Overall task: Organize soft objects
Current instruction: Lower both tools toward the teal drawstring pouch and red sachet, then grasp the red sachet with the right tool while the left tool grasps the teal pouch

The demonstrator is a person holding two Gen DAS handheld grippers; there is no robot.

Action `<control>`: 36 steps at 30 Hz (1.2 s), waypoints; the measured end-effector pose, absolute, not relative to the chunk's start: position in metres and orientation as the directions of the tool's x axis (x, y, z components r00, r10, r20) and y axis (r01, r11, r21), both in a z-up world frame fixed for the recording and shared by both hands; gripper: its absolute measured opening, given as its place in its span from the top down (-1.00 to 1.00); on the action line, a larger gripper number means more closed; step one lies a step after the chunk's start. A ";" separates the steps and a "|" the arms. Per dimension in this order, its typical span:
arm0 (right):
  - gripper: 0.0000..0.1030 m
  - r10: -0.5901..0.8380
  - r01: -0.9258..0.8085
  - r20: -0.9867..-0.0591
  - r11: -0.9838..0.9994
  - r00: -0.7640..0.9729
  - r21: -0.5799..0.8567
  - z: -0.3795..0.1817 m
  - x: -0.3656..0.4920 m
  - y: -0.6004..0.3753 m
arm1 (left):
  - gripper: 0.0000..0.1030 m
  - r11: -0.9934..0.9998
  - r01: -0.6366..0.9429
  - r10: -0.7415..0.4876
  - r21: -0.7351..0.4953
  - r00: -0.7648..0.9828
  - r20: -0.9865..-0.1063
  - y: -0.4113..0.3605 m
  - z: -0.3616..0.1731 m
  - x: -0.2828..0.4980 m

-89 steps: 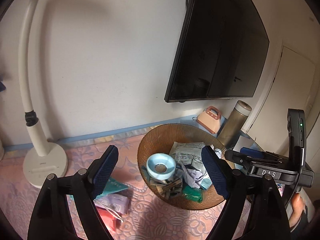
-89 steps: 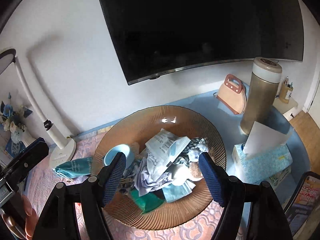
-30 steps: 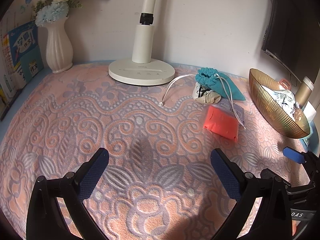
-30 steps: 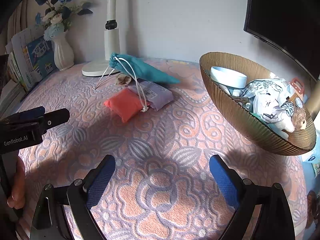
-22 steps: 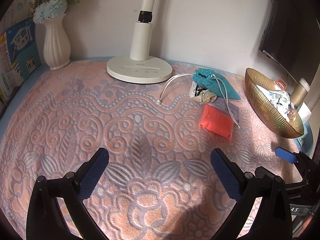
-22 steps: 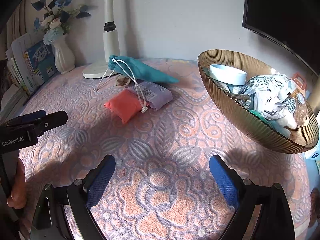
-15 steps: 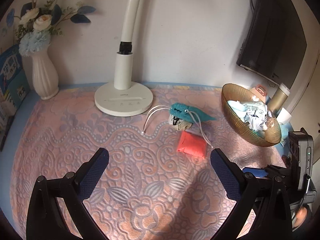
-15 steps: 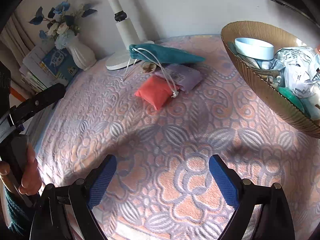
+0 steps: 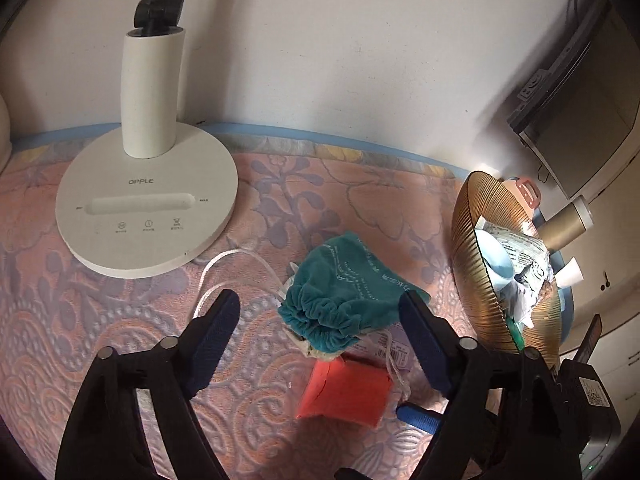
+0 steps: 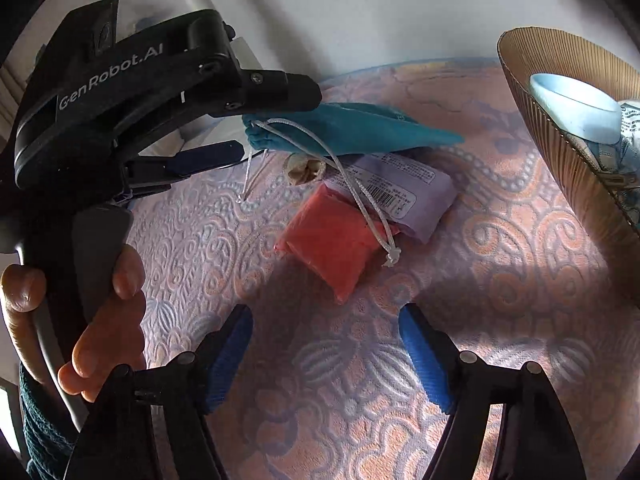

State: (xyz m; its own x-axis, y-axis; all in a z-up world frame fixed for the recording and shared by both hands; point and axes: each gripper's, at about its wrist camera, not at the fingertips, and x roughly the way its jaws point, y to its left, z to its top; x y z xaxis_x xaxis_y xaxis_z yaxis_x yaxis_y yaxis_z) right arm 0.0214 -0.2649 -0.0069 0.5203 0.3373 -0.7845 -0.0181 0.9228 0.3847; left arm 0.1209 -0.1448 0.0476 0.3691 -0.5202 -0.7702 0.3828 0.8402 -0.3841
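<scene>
Both the left gripper (image 9: 320,326) and right gripper (image 10: 326,346) spread wide and empty above the teal drawstring pouch (image 9: 344,300) on the patterned cloth (image 9: 120,340) — its loose cord (image 10: 360,200), draped over the red packet (image 10: 336,244), may snag and drag that along.

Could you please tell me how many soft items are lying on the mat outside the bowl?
3 clearly: a teal drawstring pouch, a lilac packet beneath its cord, and an orange-red packet nearest. A small beige bundle by the pouch mouth may be a fourth.
</scene>
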 end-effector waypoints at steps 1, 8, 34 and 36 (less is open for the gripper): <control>-0.46 0.321 -0.006 -0.779 0.926 0.538 0.377 -0.005 0.025 -0.263 | -0.13 0.839 0.385 -0.521 -0.386 0.359 -0.774 -0.148 0.045 0.123; -0.47 0.208 0.133 -0.769 0.925 0.604 0.355 -0.007 0.045 -0.250 | 0.49 0.839 0.330 -0.537 -0.432 0.379 -0.753 -0.132 0.040 0.138; 0.01 0.206 -0.140 -0.593 0.978 0.778 0.156 0.087 -0.118 -0.249 | 0.52 0.754 0.519 -0.656 -0.402 0.566 -0.499 -0.061 0.179 0.012; 0.01 0.177 -0.110 -0.566 0.982 0.805 0.151 0.102 -0.124 -0.263 | 0.52 0.753 0.547 -0.655 -0.366 0.577 -0.487 -0.071 0.191 0.002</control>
State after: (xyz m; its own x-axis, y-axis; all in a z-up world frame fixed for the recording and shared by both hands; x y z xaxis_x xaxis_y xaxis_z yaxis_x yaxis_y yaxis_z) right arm -0.1245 -0.2628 0.1018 0.8050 0.1767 -0.5664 -0.1095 0.9825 0.1509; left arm 0.0021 -0.0707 0.1905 0.5771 -0.6554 -0.4872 0.5466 0.7533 -0.3658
